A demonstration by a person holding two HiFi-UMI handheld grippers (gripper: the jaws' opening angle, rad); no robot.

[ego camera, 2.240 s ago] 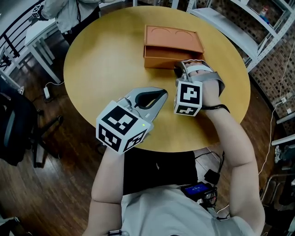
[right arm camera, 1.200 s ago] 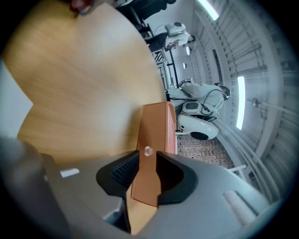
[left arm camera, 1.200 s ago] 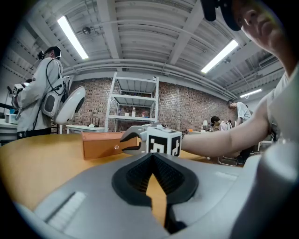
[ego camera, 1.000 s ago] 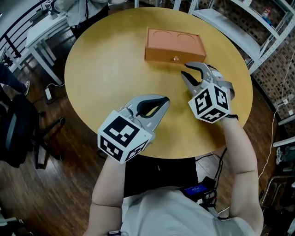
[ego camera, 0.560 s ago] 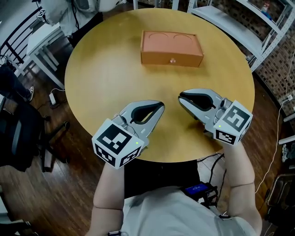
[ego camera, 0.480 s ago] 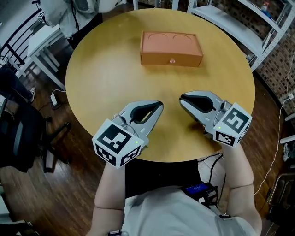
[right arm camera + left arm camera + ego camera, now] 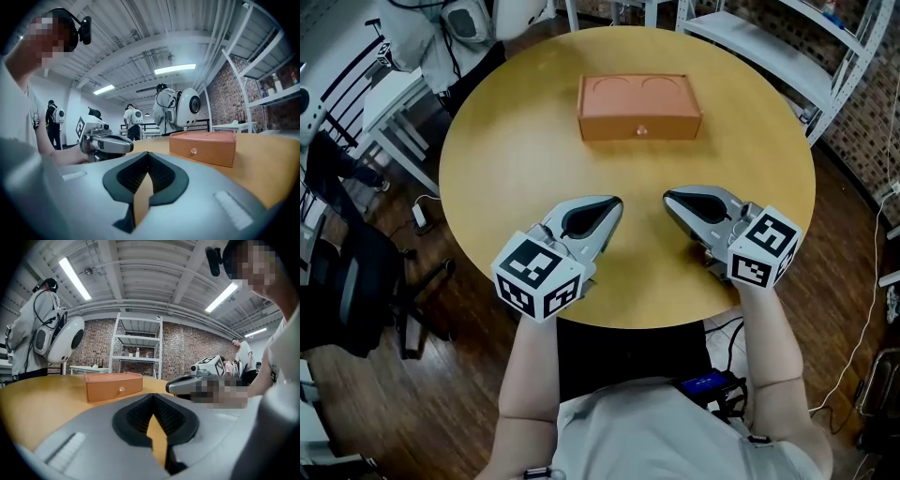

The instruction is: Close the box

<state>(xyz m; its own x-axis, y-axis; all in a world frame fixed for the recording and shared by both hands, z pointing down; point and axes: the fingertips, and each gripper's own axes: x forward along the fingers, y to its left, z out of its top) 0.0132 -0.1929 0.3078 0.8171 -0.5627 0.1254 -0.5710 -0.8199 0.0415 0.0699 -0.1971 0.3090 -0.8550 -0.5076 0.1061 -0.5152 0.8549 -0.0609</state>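
Now the left claw and the right claw sit side by side, low over the near part of the counter. Both are squeezed tight together, holding nothing. The box lies closed on the far side, well apart.

Your box, near the table's far edge, is terracotta orange throughout, with one small pale knob on its front. The round table is plain honey-yellow. Your left gripper and right gripper are light grey, with black ribbed pads inside the jaws. Each marker cube is white and carries black square patterns. The floor is dark brown planking. The wall behind the white shelving is red-brown brick.
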